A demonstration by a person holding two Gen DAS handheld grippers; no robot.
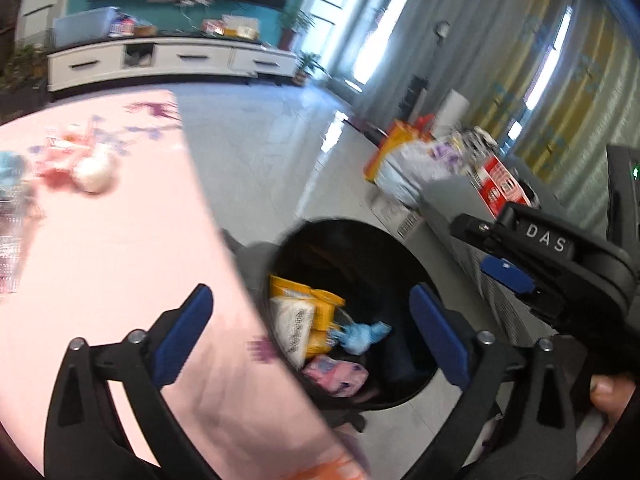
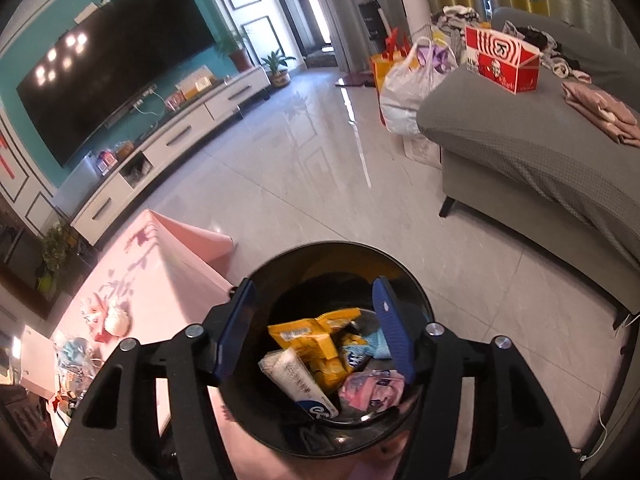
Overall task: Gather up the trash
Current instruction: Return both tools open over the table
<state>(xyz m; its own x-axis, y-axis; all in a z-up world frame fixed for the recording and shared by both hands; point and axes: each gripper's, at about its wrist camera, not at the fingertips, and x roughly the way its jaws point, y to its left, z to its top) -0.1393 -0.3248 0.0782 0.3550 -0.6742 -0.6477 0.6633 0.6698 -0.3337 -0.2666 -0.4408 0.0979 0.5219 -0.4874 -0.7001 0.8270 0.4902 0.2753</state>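
A round black trash bin [image 2: 420, 304] stands on the floor beside the pink-clothed table [image 1: 120, 260]. It holds yellow snack wrappers [image 2: 316, 336], a white tissue pack [image 2: 296, 380], a pink wrapper [image 2: 372, 390] and a blue scrap [image 1: 362, 334]. My right gripper [image 2: 316, 312] is open and empty right above the bin. My left gripper [image 1: 312, 312] is open and empty over the table edge and the bin [image 1: 404, 248]; the right gripper's body [image 1: 552, 256] shows at its right. More trash, a white ball [image 1: 94, 172] and red-pink wrappers [image 1: 60, 156], lies on the table.
A grey sofa [image 2: 532, 140] with a red box [image 2: 504, 60] stands right of the bin. Bags [image 2: 408, 80] sit on the floor by the sofa's end. A white TV cabinet [image 2: 172, 140] and a TV [image 2: 112, 68] line the far wall. Clutter [image 2: 72, 360] lies on the table's left.
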